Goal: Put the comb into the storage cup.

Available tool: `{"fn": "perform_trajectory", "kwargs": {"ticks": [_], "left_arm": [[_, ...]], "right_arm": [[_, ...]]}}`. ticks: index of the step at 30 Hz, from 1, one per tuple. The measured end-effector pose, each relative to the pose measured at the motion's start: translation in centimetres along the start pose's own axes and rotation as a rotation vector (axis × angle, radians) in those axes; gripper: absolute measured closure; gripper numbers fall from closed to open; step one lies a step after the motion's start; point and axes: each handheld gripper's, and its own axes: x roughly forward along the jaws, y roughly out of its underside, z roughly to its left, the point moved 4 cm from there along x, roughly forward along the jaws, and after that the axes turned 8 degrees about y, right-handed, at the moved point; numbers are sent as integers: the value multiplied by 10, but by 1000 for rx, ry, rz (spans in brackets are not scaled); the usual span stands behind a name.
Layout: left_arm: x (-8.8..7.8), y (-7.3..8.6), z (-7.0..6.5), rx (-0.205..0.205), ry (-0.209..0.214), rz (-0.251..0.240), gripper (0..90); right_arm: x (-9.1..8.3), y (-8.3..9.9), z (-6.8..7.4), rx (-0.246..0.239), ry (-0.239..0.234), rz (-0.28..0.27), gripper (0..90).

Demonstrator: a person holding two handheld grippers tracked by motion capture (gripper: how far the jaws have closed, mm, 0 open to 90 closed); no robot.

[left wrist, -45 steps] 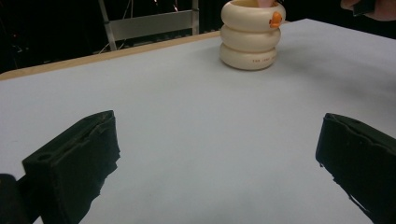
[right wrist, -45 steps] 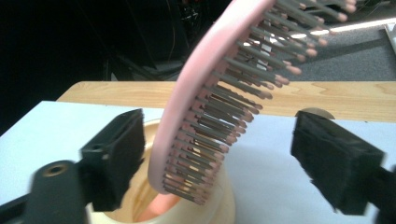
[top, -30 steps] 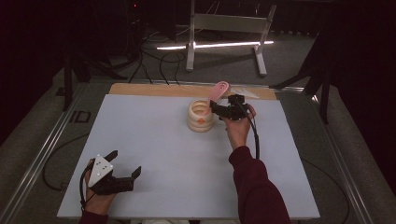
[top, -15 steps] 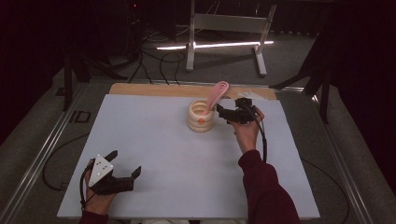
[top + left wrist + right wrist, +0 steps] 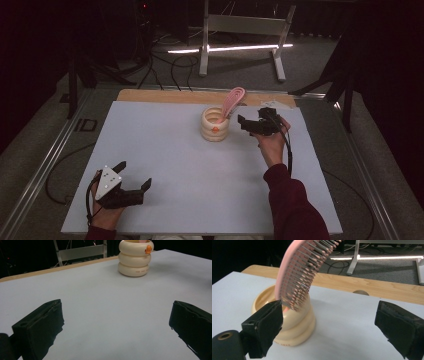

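The pink hairbrush (image 5: 298, 272) stands handle-down in the cream ringed holder (image 5: 294, 325), its bristled head leaning out over the rim, just ahead and left of the right gripper (image 5: 256, 125), whose jaws stand wide and hold nothing. It looks light and stiff (plastic, probably smooth on the back), so it should lift easily but could twist in the pads. The best hold seems to be across the solid spine below the bristles, not on the springy pins. The holder may tip if dragged. The left gripper (image 5: 131, 191), also wide open, rests well apart, near the table's (image 5: 165, 150) close edge.
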Motion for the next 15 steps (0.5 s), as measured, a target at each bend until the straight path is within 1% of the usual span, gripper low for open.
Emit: {"fn": "perform_trajectory", "kwargs": {"ticks": [1,2,3,7,10,13,15], "left_arm": [[0,0,0,0,0,1,2],[0,0,0,-1,0,1,2],[0,0,0,-1,0,0,2],[0,0,0,-1,-1,0,2],[1,0,0,-1,-2,1,2],[1,0,1,0,-6,3,2],[1,0,1,-5,-10,-1,2]], "right_arm": [[0,0,0,0,0,0,77],[-5,3,-2,-14,-5,-1,77],[-7,5,-3,-21,-5,-2,77],[-11,8,-5,-33,-10,-5,77],[-15,11,-5,-29,-26,-14,77],[-20,15,-6,-48,-29,-19,77],[-23,18,-6,-49,-30,-16,77]]}}
